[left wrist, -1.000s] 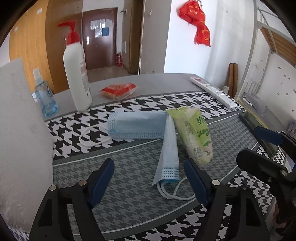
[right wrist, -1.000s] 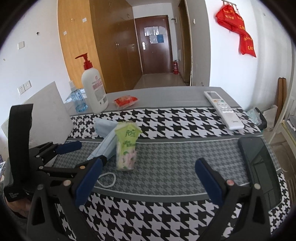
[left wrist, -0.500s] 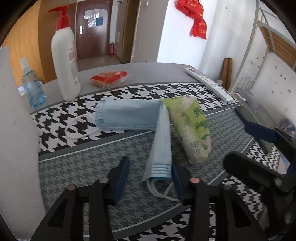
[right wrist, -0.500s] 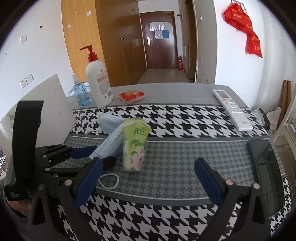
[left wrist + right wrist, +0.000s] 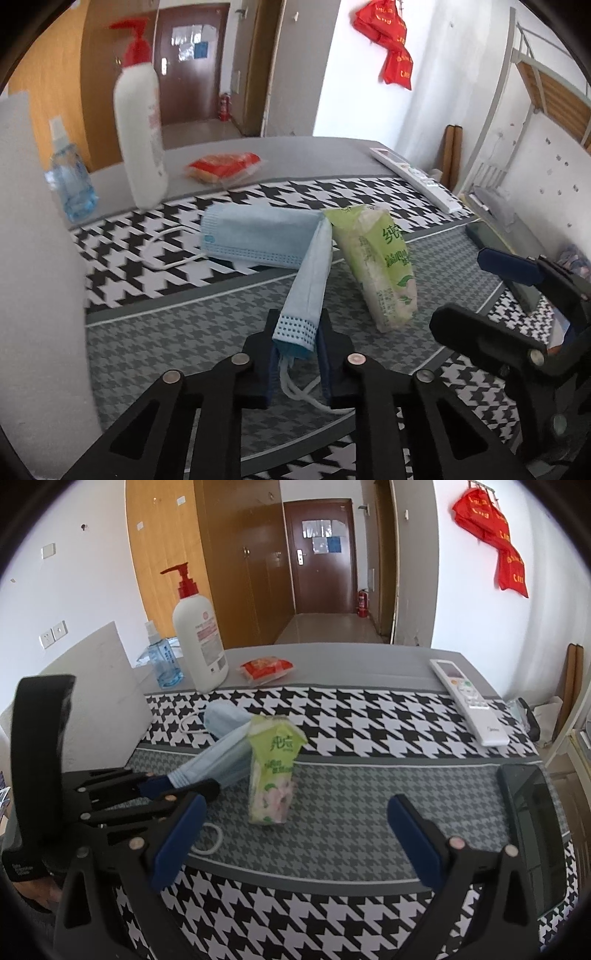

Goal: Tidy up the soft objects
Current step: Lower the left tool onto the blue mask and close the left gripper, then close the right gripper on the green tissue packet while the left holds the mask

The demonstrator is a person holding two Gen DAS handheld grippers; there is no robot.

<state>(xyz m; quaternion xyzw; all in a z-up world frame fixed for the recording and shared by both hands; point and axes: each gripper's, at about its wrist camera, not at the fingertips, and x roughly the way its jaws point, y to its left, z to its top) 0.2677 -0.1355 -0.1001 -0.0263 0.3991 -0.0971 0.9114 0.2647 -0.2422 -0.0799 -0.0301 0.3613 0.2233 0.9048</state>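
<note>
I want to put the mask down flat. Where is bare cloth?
Free: grey cloth between the tissue pack and phone, under the open right claw. Crowded: around the masks, one pinched by the left claw.

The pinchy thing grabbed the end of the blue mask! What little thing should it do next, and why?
Probably lift a little. The left gripper is shut on the near end of the folded blue face mask, whose far end leans against the green tissue pack and lies over a second blue mask. Raising it gently should free it without tipping the pack. The right gripper is open and holds nothing.
</note>
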